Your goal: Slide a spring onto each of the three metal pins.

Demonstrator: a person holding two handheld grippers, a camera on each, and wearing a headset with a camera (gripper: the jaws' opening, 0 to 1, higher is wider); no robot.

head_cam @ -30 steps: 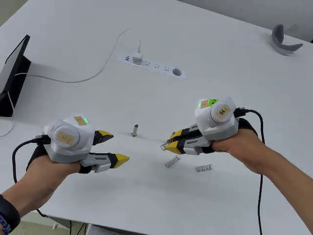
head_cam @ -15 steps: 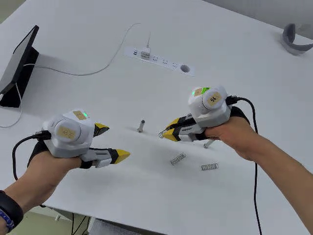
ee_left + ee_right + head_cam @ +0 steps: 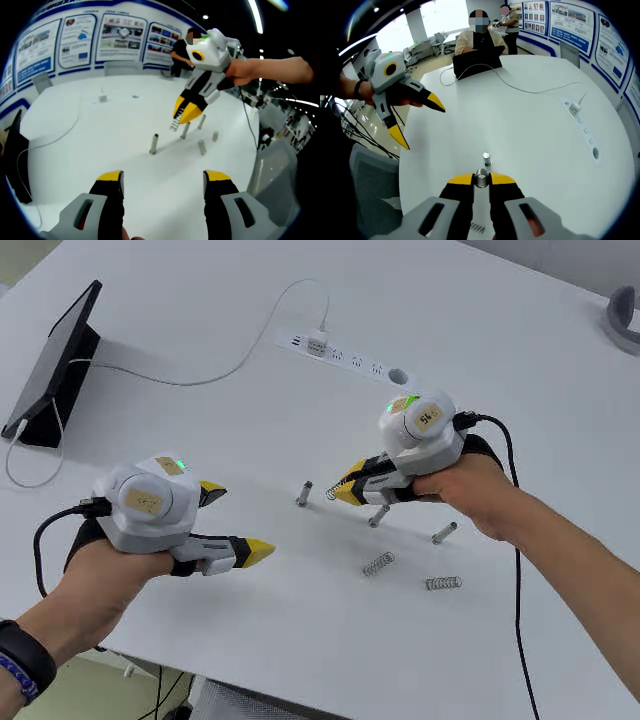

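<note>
Well, the right gripper (image 3: 340,492) is pinched on a spring (image 3: 331,493), just beside the nearest pin (image 3: 304,493). It's light, squashy wire, I'd say, so best nipped gently near one end with the bore free. The left gripper (image 3: 245,518) gapes wide, empty. How squarely the bore faces the pin is hard to tell.

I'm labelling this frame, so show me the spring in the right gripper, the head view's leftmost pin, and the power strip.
held spring (image 3: 481,178): right gripper view, its round open end.
leftmost pin (image 3: 304,493): head view, mid-shaft.
power strip (image 3: 360,361): head view, white top face.
</note>
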